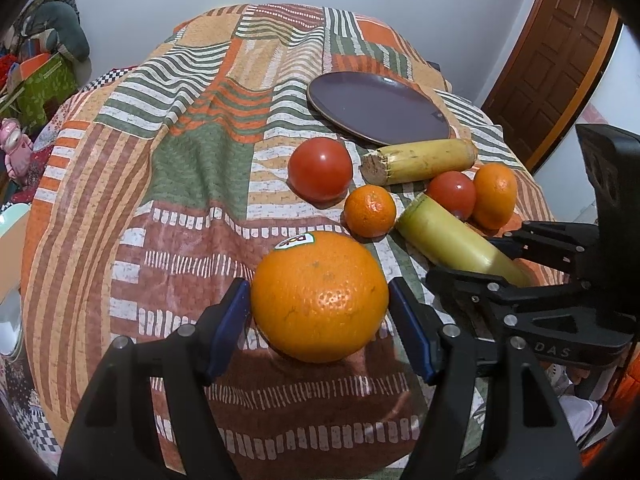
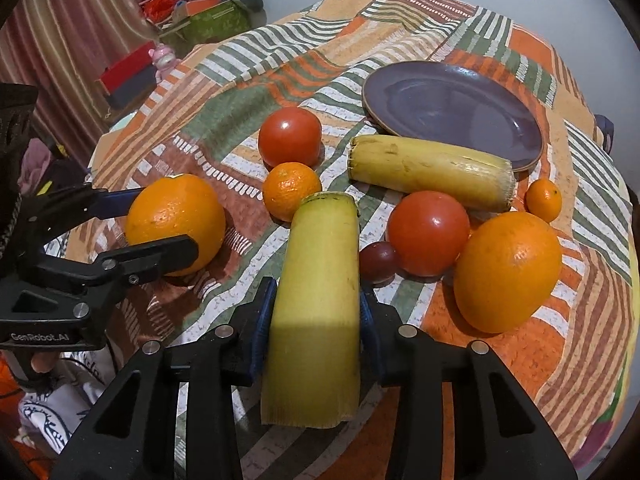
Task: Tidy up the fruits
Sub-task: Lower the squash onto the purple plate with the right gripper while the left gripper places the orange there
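My view covers a round table under a patchwork cloth of orange, green and white stripes. Toward its far side lies a flat, dark purple ceramic plate, bare of fruit.

My right gripper is closed on a long yellow-green banana piece with cut ends; the blue pads press both its flanks, and it points away from the camera toward the fruit cluster. My left gripper clasps a large round orange bearing a sticker, pads against its two sides, near the table's front edge.

A second yellow banana piece with a brown stub lies crosswise just beside the plate's near rim. A big oval orange sits right of the held banana, with a red tomato touching or nearly touching it. A larger red tomato stands farther left, and a mid-sized mandarin rests in front of it. A small mandarin sits by the crosswise banana's right end. Smallest is a dark red round fruit, tucked between the held banana and the nearer tomato.
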